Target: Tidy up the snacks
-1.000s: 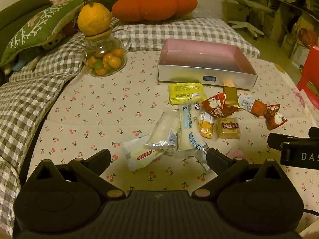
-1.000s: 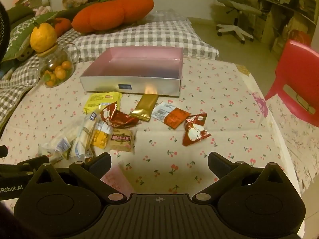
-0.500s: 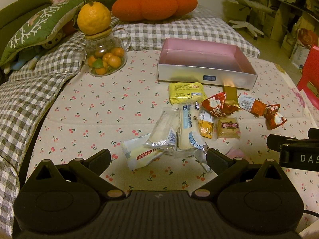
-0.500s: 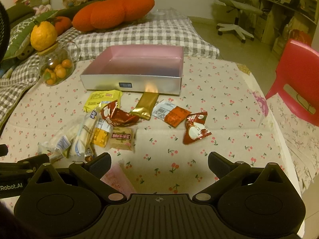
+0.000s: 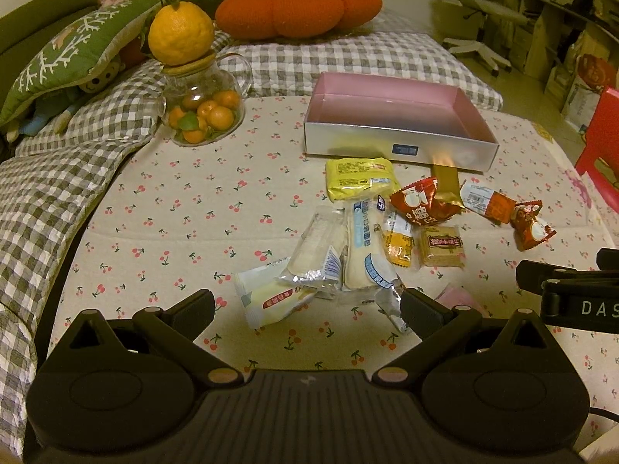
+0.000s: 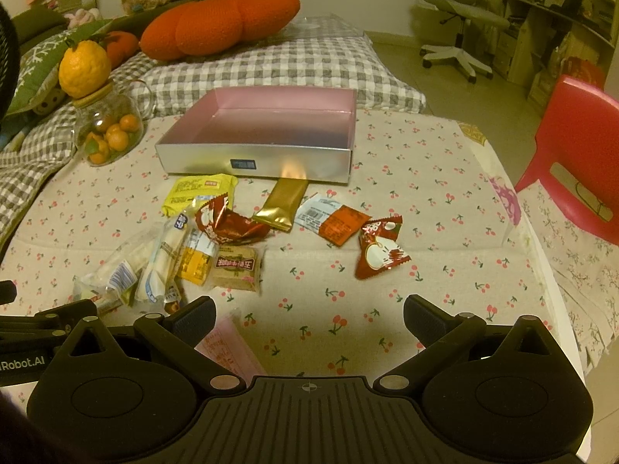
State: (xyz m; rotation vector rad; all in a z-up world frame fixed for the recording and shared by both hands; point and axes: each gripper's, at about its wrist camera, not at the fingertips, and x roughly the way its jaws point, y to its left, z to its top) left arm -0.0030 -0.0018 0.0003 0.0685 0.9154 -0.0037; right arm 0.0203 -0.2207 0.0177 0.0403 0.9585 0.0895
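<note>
Left wrist view showed the snacks, crinkled yellow, red, gold and clear wrappers, scattered on the table before an empty pink-lined box. Both grippers' fingers stood spread, holding nothing.

**Surface and Material Findings**

Tablecloth: matt woven cloth, cherry print. Box: shiny silver outer wall that mirrors the wrappers, satin pink interior. Gold sachet: glossy metallic foil. Red wrapper: crinkled shiny film. Jar: clear smooth glass, wooden-looking lid. Pumpkin cushion: fuzzy, knit-like fabric. Chair: smooth, slightly glossy plastic.
</note>
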